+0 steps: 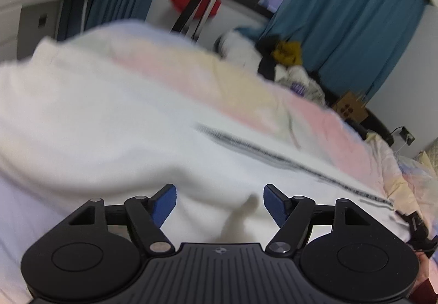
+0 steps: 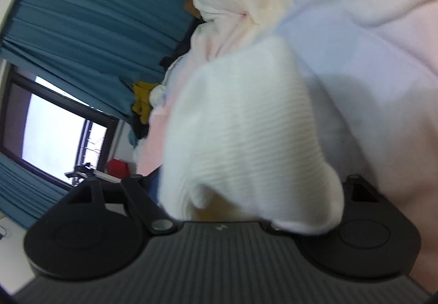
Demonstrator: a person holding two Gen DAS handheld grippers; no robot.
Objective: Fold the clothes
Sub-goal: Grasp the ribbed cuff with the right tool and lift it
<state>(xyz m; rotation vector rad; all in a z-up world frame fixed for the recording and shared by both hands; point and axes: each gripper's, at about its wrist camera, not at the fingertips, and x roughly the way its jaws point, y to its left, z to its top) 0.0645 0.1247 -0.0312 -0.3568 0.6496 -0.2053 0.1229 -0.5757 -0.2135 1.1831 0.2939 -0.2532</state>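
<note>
Right wrist view showed white ribbed knit garment [image 2: 241, 123], soft, light and floppy, draped over right gripper [image 2: 246, 211] above the bed, jaw state impossible to tell; left gripper [image 1: 219, 204] spread empty over it, hem edge judged best hold.

**A count of things in view**

Two grippers: the left gripper [image 1: 219, 204] shows two blue pads [image 1: 164, 204], while the right gripper [image 2: 246, 211] has its fingertips covered by cloth. One white ribbed garment [image 2: 241, 134] fills the middle of the right wrist view. One white cloth [image 1: 109, 126] with one dark stripe [image 1: 287, 159] lies across the left wrist view. Two teal curtains [image 1: 350, 19] hang, upper left and upper right. One window [image 2: 54, 123]. One red thing [image 1: 183, 0] at upper centre. One yellow garment [image 1: 287, 51] at centre right. One cardboard box [image 1: 351, 109] at right.
</note>
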